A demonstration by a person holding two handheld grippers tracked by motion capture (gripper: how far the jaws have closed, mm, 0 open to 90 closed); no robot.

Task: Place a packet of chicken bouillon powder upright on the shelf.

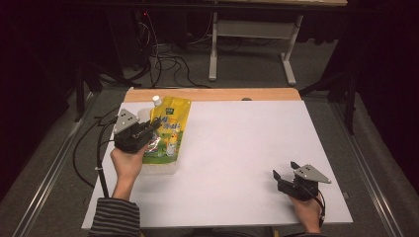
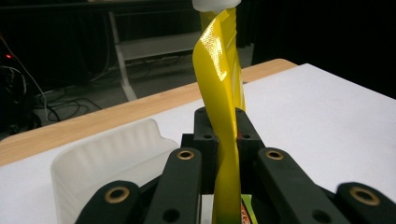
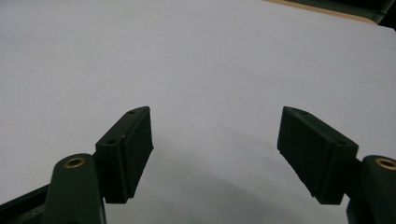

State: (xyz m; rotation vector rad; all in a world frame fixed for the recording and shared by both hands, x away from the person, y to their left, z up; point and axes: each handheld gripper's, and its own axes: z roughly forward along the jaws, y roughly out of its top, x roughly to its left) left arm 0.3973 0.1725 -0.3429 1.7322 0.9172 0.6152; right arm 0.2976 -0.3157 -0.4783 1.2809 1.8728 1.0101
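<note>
My left gripper (image 1: 148,129), left of centre in the high view, is clamped on the yellow spout pouch (image 1: 168,131), held over a clear plastic tray (image 1: 163,169). My right gripper (image 1: 285,170), lower right, rests on the white table (image 1: 237,148), jaws wide apart, nothing between.

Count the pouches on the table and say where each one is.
1. The yellow spouted pouch is at the table's far left, clamped by the left gripper above a translucent plastic tray. The tray could hide others.
</note>
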